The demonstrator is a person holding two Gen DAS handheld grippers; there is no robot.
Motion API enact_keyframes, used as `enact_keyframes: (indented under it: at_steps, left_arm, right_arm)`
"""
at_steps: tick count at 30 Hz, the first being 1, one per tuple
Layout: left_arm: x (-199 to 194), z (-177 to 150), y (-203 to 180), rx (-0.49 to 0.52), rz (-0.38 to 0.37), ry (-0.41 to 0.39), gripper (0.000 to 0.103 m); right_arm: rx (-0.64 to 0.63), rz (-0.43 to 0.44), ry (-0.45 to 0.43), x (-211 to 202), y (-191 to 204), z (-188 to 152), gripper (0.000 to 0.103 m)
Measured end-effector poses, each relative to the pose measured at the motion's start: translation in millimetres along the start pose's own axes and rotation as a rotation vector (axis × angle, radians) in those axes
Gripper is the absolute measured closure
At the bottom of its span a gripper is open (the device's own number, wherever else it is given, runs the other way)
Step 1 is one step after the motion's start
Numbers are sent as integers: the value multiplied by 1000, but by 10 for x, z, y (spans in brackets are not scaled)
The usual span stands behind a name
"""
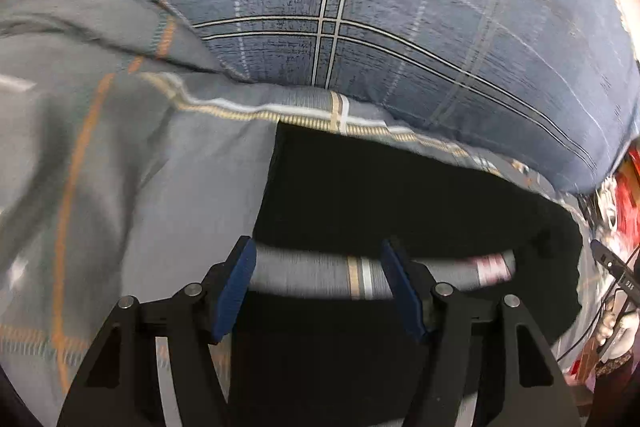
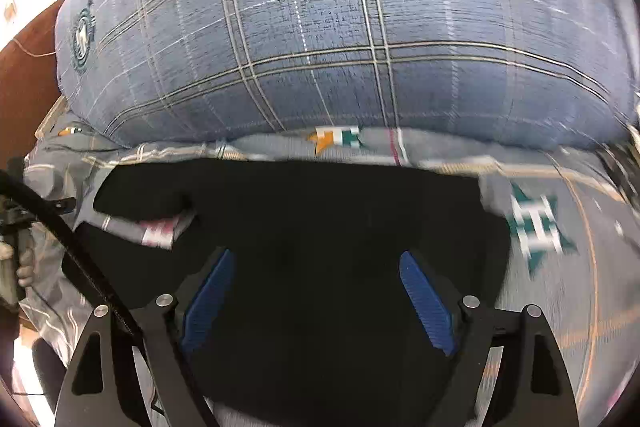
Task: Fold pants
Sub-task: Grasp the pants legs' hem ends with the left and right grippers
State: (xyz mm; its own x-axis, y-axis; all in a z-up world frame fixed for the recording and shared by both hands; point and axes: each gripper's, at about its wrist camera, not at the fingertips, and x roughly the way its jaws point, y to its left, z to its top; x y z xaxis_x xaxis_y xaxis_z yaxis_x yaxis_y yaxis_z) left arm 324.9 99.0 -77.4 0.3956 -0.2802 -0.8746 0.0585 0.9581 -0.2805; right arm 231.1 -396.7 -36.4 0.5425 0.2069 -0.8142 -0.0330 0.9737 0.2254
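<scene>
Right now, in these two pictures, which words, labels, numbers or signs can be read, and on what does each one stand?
"DAS": white marks on the black device at the right edge of the left view; partly cut off, uncertain.
Round dark green emblem on the blue checked pillow: too blurred to read.
Green and orange star prints on the grey bedsheet: shapes, no readable letters.
Black pants: no text visible.

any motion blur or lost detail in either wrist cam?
Left wrist: motion smear on the grey sheet, worst at the left; black pants crushed to featureless black; left gripper sharp. Right wrist: star print on the sheet blurred; pants equally dark; right gripper crisp. Both: heavy fisheye bulge on the plaid pillow.
</scene>
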Motion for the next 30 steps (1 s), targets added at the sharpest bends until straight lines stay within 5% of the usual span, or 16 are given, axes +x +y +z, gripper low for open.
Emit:
enact_keyframes:
  at_steps: [7, 15, 16, 17, 19, 20, 30]
  left_arm:
    - [574, 433, -15, 52, 30, 41, 39]
    - [903, 621, -136, 138, 11, 43, 25]
    - [920, 603, -192, 173, 43, 41, 34]
    - [911, 577, -249, 209, 82, 25, 57]
    - [853, 559, -300, 231, 49, 14, 88]
    - [828, 564, -308, 231, 49, 12, 90]
    - [245, 477, -458, 241, 88, -131, 91]
  right_arm:
    - [-96, -9, 93, 796, 33, 595, 14]
    - [-144, 3, 171, 1396, 47, 688, 17]
    - [-147, 2, 169, 1425, 61, 670, 24]
    - [-149, 4, 160, 1429, 73, 654, 30]
    - [-138, 42, 145, 1391, 114, 618, 82]
    - [-115, 77, 152, 1366, 114, 607, 92]
    - [-58, 52, 34, 786, 186, 571, 97]
